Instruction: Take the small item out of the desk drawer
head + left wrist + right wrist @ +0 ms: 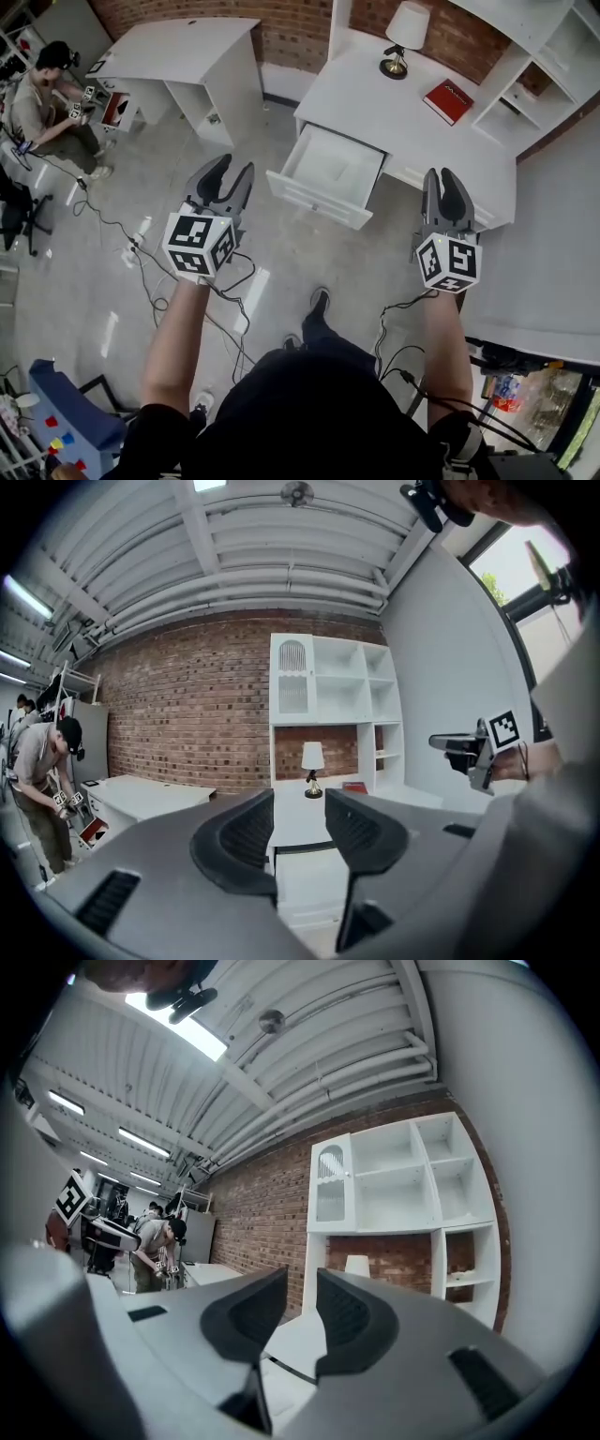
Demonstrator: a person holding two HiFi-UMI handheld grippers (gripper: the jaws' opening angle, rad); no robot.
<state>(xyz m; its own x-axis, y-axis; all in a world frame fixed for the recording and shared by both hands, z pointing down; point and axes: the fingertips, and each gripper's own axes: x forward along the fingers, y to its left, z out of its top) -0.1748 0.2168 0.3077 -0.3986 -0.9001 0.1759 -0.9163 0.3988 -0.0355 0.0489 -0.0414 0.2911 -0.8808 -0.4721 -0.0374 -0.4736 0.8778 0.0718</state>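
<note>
In the head view I had the left gripper and the right gripper held out level above the floor, both short of the white desk, whose drawer stood pulled open between them. The drawer floor looked bare white from there; I could not make out the small item, so it was either tucked toward the back or too small to show. A table lamp and a red book sat on the tabletop, well apart from the drawer. In the left gripper view the jaws stood wide apart with nothing between them, only the lamp and the desk front far off through the gap. In the right gripper view the jaws were apart by a narrower gap, also empty, aimed at the desk edge and the shelf unit. I judged the item light and easy to knock aside, so I would pinch it across its narrowest sides, low against the drawer floor, once I could see it.
</note>
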